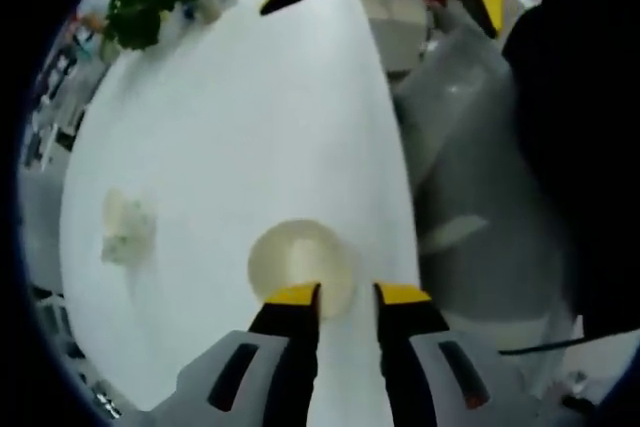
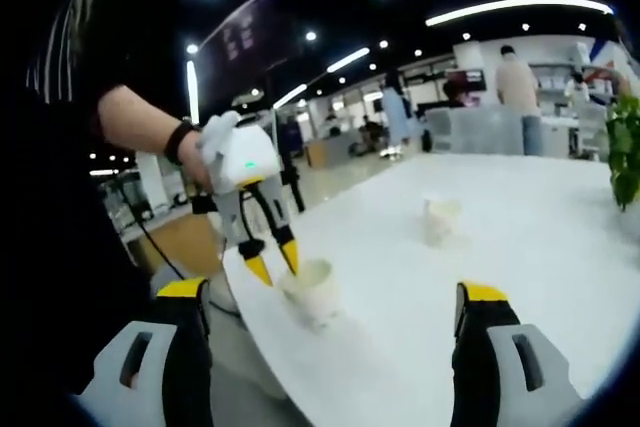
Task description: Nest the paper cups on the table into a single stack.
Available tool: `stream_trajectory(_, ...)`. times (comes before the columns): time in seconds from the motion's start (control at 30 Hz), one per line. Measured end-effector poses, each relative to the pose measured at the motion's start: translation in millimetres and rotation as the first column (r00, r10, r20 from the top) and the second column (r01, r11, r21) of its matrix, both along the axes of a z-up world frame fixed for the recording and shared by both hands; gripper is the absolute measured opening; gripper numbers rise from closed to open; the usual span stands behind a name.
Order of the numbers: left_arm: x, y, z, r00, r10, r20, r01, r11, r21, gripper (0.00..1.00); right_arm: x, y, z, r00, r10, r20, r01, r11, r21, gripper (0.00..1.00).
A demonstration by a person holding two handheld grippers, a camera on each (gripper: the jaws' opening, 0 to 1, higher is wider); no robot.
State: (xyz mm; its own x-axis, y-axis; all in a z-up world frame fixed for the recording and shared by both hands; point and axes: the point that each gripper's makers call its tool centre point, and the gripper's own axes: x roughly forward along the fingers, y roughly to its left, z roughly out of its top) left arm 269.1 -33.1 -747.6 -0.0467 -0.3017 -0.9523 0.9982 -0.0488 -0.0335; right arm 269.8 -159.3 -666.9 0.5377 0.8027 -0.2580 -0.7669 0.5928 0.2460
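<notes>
Cups were well apart on the white worktop, so I judged the stacking had not begun. I had the left gripper over the near paper cup, which stood upright close to the worktop's edge, mouth up. In the left gripper view the jaws were only a little apart and one yellow tip lay over the rim, and in the right gripper view the left gripper had its tips at the rim of the same cup. I think I held it so to pinch the wall, one tip inside and one outside, but I could not tell if the jaws already pressed on it. The right gripper was wide open and held nothing; I kept it back, I suppose, to watch and wait. The second cup stood further in on the worktop; in the left gripper view it was only a pale blur, and I could not tell whether it stood or lay. A green plant was at the far end, cut off in the right gripper view. People in the hall behind were too small to read.
</notes>
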Motion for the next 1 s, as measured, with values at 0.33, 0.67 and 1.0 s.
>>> stream_trajectory(0.33, 8.2, -4.5, 8.7, 0.991, 0.136, -0.017, -0.137, 0.987, -0.085, 0.25, -1.7, 2.7, 1.9, 1.000, 0.007, -0.004, -0.007, 1.000, -0.002, 1.00)
stream_trajectory(0.67, 20.2, -2.8, 23.1, 0.961, 0.277, -0.007, -0.272, 0.938, -0.216, 0.33, 7.2, -1.2, 8.7, 1.000, -0.010, 0.007, 0.010, 0.999, 0.031, 1.00)
stream_trajectory(1.0, 30.1, 12.4, 31.5, 0.929, 0.368, 0.029, -0.348, 0.899, -0.266, 0.44, 10.8, 5.5, 12.6, 1.000, 0.007, -0.003, -0.007, 0.999, 0.039, 1.00)
